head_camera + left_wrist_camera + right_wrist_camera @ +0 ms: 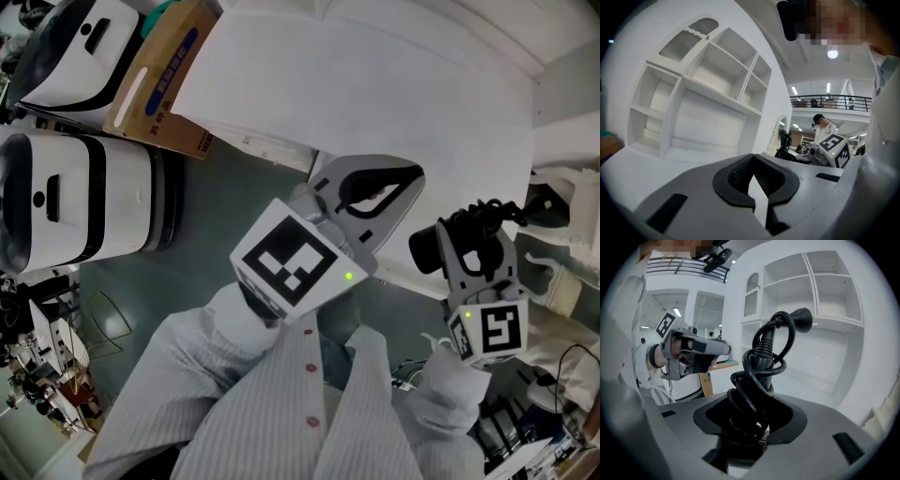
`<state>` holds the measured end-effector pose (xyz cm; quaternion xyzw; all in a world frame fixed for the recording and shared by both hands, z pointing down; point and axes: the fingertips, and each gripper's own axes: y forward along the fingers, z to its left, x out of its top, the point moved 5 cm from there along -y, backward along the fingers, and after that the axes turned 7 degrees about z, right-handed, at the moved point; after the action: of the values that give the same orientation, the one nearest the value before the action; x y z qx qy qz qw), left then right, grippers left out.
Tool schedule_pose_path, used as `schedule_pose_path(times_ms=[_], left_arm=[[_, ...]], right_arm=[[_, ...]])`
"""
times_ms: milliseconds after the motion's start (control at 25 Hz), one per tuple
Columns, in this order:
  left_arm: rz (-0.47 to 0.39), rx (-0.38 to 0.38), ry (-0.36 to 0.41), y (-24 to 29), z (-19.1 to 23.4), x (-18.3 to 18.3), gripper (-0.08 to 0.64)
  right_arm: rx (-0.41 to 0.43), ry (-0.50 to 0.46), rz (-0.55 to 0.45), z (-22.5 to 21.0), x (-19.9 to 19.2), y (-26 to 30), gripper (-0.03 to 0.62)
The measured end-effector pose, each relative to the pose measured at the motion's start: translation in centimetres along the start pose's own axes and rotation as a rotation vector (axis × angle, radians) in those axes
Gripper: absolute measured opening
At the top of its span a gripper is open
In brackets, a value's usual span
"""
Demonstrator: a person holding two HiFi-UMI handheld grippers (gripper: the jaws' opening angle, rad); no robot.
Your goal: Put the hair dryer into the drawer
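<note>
A black hair dryer (466, 234) with its cord wound round the handle (761, 362) is held up in front of me by my right gripper (475, 255), which is shut on its lower handle (749, 423). My left gripper (401, 181) hangs to the left of it and a little higher. Its jaws meet at the tips (752, 163) with nothing between them. Both grippers point at a white shelf cabinet (825, 301). No drawer shows in any view.
The white cabinet (375, 84) fills the top of the head view, and its open shelves (708, 89) show in the left gripper view. A cardboard box (159, 80) leans at its left. Two white-and-black machines (70, 197) stand on the floor further left.
</note>
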<state>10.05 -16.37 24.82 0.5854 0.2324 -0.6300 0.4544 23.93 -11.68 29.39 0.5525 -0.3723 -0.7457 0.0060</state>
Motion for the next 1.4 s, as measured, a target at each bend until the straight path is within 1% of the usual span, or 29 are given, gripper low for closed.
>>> schedule_pose_path(times_ms=[240,440,680,840,1080,1240,1400], left_arm=[[0.036,0.005,-0.022,1.0,0.0,-2.8,0.009],[0.051,0.012,-0.049,1.2,0.2,-5.2,0.009],[0.063,0.03,-0.085,1.4,0.7,-7.8,0.009],[0.086,0.048,-0.099,1.5,1.6,-9.6,0.009],[0.11,0.073,-0.102,1.9,2.5,-11.6,0.009],[0.124,0.073,-0.115,2.6,3.1,-12.9,0.009],[0.156,0.097,-0.123,3.0,3.8,-14.4,0.009]], right_arm=[[0.025,0.0,0.075,0.6,-4.6,2.8,0.207],[0.059,-0.099,0.185,2.0,-8.5,5.5,0.207],[0.113,-0.171,0.31,2.9,-12.5,8.3,0.207],[0.15,-0.201,0.371,3.3,-14.5,10.2,0.207],[0.212,-0.296,0.477,3.8,-17.4,12.9,0.207],[0.267,-0.311,0.541,4.2,-19.2,14.6,0.207],[0.317,-0.326,0.584,4.9,-20.4,16.2,0.207]])
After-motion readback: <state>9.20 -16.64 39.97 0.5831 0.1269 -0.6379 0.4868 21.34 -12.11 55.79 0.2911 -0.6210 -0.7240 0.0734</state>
